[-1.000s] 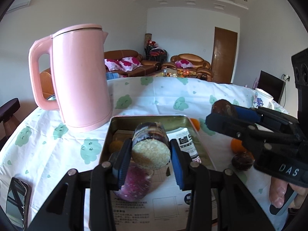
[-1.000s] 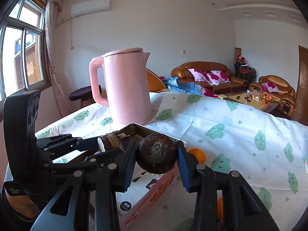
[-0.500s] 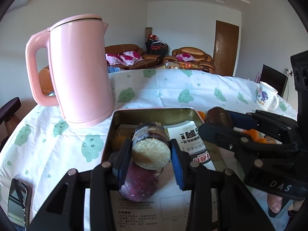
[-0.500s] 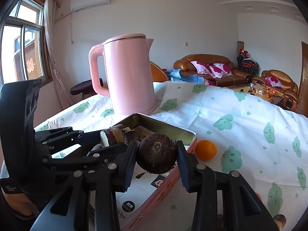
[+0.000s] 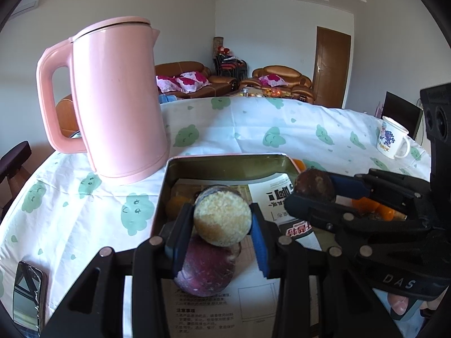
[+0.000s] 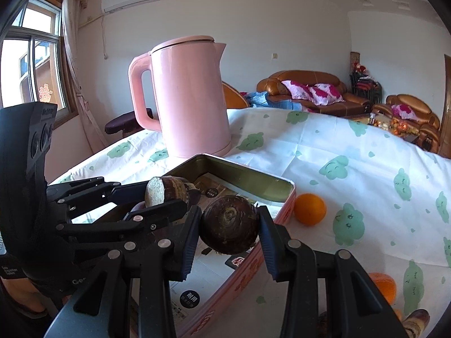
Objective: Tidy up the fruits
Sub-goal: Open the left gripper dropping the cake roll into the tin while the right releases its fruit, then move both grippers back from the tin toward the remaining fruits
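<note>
My left gripper (image 5: 222,222) is shut on a cut piece of taro (image 5: 222,214) with brown skin, its pale cut face toward the camera. It hangs just over a purple round fruit (image 5: 205,270) lying on printed paper inside the open metal tin (image 5: 225,160). My right gripper (image 6: 229,225) is shut on a round dark-brown taro (image 6: 229,219) above the tin's (image 6: 253,173) near right wall. In the right wrist view the left gripper (image 6: 159,197) sits close on the left with its cut taro (image 6: 169,188). The right gripper (image 5: 313,190) shows from the side in the left wrist view.
A tall pink kettle (image 5: 118,98) stands just behind the tin's left corner. A small orange (image 5: 174,207) lies inside the tin. More oranges (image 6: 310,209) and another brown piece lie on the cloth to the right. A mug (image 5: 391,140) stands far right, a phone (image 5: 26,295) near left.
The right gripper has sunk a little toward the tin with its round taro. The left gripper has stayed over the tin. Both grips are unchanged.
</note>
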`<state>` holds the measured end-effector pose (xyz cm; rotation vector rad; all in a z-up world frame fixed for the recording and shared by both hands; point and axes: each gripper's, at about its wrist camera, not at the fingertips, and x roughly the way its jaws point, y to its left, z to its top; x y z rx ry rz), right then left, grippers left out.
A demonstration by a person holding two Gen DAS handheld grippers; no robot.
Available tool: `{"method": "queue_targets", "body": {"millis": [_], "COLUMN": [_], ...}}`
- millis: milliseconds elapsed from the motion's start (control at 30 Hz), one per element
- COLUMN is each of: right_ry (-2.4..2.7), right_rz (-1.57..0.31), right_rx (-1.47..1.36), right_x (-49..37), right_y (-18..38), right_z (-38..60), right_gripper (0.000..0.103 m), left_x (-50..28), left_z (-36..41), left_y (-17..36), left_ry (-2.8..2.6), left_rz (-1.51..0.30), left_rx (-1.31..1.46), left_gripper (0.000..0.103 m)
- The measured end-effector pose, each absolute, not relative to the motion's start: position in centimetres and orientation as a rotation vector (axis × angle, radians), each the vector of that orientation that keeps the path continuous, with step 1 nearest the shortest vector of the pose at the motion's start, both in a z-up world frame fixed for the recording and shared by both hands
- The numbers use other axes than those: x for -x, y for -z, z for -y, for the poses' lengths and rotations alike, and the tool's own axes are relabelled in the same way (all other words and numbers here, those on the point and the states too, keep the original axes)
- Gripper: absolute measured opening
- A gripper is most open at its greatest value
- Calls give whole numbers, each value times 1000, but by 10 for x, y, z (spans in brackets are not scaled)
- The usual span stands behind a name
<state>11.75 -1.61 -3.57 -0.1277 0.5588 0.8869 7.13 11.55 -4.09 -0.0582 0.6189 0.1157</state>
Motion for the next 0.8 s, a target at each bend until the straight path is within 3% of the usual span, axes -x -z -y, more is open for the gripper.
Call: {"method": "queue_targets", "body": {"millis": [233, 400, 600, 800], "right_ry": [-895, -883, -835, -659], "right_rz": [-591, -583, -527, -479], "right_rx": [104, 79, 73, 97], "right_x": [-121, -121, -107, -94], "right_y": [38, 37, 21, 14], "right_z": [17, 24, 57, 134], "right_gripper": [49, 64, 64, 64], "left_x": [-66, -57, -41, -34], "left_z": [-117, -122, -108, -73], "left_y": [40, 36, 24, 16], "left_ry": [-148, -175, -148, -65], "left_rz": [-613, -591, -517, -473], "left_rx": [62, 86, 97, 90], "left_gripper": [45, 66, 96, 98]}}
